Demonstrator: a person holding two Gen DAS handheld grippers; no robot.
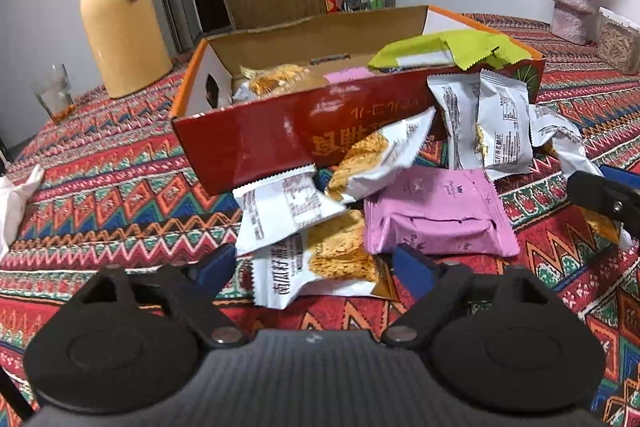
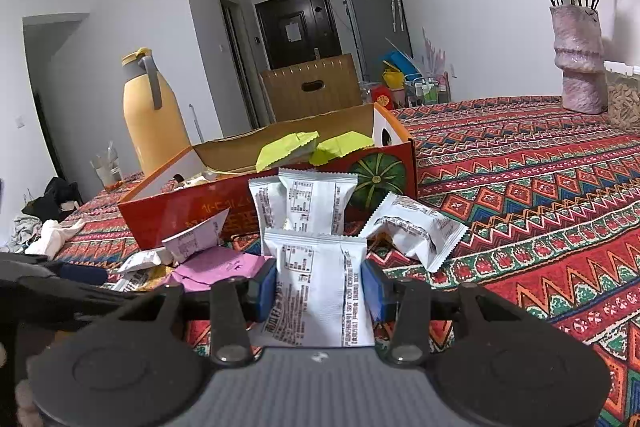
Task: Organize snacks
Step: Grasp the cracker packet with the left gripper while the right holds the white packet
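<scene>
A red cardboard box (image 1: 256, 143) stands open on the patterned tablecloth, with green packets (image 1: 448, 49) and other snacks inside; it also shows in the right wrist view (image 2: 180, 207). White snack packets (image 1: 284, 207) and a pink packet (image 1: 436, 215) lie piled in front of it. My left gripper (image 1: 320, 271) is open, its blue fingers either side of a white and orange packet (image 1: 316, 267) on the cloth. My right gripper (image 2: 320, 287) is shut on a white snack packet (image 2: 320, 287), held upright. More white packets (image 2: 312, 199) lean against the box.
A yellow thermos jug (image 1: 120, 19) and a glass (image 1: 54, 93) stand at the back left. A pink vase with flowers (image 2: 580, 59) and a jar (image 1: 620, 43) stand at the right. White cloth (image 1: 16, 203) lies at the left edge. A cardboard crate (image 2: 316, 87) sits behind.
</scene>
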